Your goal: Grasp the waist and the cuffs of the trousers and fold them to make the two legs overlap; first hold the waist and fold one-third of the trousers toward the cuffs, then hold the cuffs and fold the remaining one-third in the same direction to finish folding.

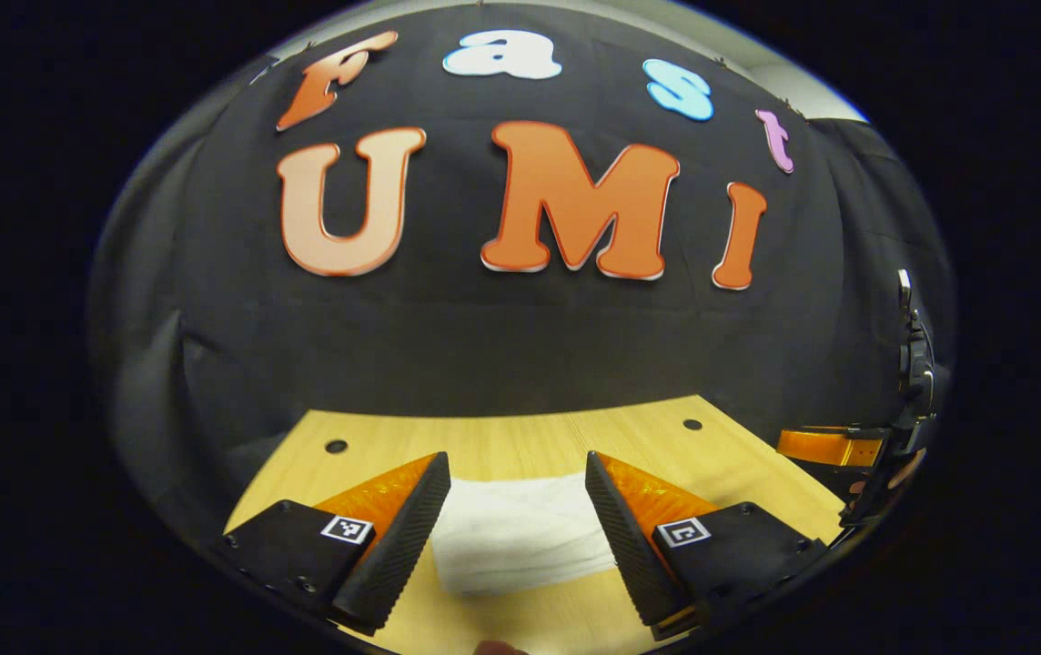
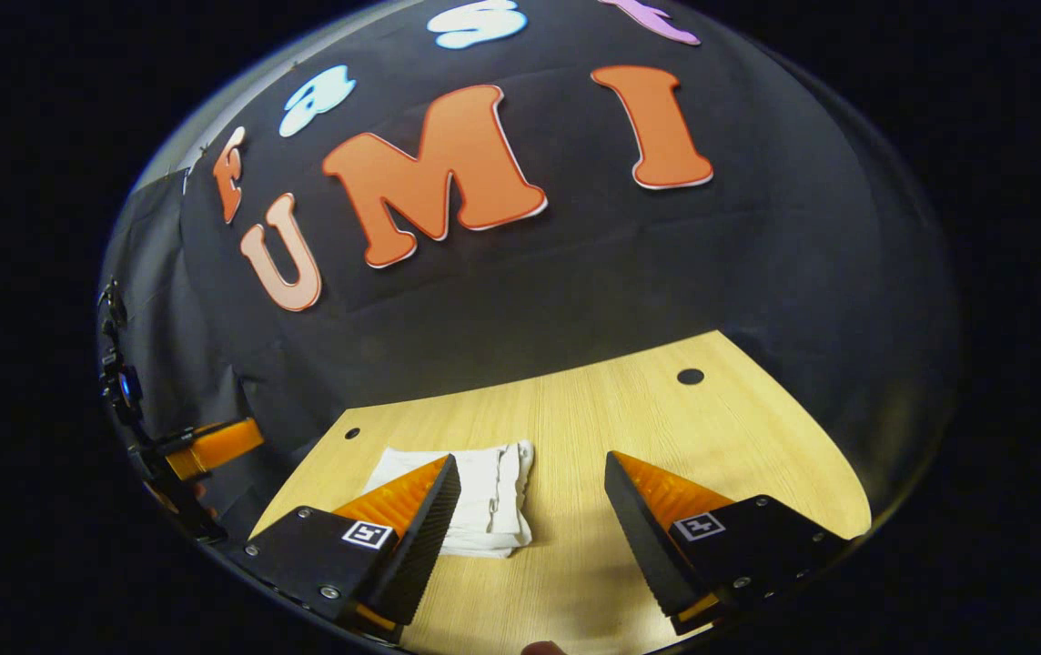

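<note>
In the left gripper view, the left gripper [image 1: 518, 473] hangs above the wooden table [image 1: 530, 437] with its fingers spread wide, grasping nothing; the white trousers [image 1: 520, 537] lie folded into a compact bundle between them (the right gripper [image 1: 834, 446] shows at the far right edge).

In the right gripper view, the right gripper [image 2: 531, 478] is likewise released, the trousers [image 2: 489, 500] lying on the table [image 2: 648, 418] beside its left finger [image 2: 420, 537].

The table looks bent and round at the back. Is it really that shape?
Probably not: in the left gripper view the fisheye lens curves the table edge; in the right gripper view it bends the table too, and the white trousers stay sharp, evenly lit.
</note>
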Tool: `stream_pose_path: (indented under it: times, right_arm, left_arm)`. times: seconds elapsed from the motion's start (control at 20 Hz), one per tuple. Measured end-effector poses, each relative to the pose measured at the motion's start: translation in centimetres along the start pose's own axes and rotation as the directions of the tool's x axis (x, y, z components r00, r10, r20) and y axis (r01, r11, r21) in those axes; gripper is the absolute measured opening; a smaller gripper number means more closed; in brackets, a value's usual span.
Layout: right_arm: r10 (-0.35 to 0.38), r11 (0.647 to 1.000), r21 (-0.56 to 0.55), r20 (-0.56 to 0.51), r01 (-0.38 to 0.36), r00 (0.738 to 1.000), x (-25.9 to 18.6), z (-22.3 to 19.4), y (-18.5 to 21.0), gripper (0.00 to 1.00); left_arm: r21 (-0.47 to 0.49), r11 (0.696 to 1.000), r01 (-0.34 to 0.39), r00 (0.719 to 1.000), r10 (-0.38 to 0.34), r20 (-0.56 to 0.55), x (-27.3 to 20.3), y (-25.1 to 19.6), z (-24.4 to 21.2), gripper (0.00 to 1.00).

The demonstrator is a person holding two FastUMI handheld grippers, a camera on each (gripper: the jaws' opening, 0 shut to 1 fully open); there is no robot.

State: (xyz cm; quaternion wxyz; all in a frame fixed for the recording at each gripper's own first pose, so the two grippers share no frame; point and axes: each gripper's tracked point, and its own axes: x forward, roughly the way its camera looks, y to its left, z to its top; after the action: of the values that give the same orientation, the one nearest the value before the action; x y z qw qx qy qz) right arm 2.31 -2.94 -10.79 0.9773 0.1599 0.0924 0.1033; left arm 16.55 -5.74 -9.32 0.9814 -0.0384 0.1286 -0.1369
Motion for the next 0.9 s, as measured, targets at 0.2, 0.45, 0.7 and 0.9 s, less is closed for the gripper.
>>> stream_pose_path:
  times: [0.2, 0.45, 0.7, 0.9]
  right_arm:
    - [0.012, 0.997, -0.071, 0.096, -0.005, 0.995, -2.0, 2.2, 3.3, 0.96]
    - [-0.009, 0.978, -0.204, 0.196, 0.050, 0.981, -4.0, 3.1, 5.7, 0.96]
    - [-0.017, 0.956, -0.282, 0.208, 0.077, 0.978, -6.0, 2.4, 7.9, 0.97]
    - [-0.024, 0.954, -0.289, 0.206, 0.085, 0.978, -7.5, 1.6, 8.5, 0.97]
  left_arm:
    - [0.005, 0.999, -0.042, 0.988, 0.041, 0.146, -0.6, -0.4, 1.2, 0.97]
    - [0.001, 0.995, -0.100, 0.957, 0.095, 0.273, -1.5, -0.2, 2.1, 0.93]
    - [-0.062, 0.993, -0.105, 0.957, 0.117, 0.265, -1.6, 0.4, 2.5, 0.98]
    - [-0.102, 0.991, -0.091, 0.955, 0.116, 0.272, -1.6, 0.6, 3.0, 0.93]
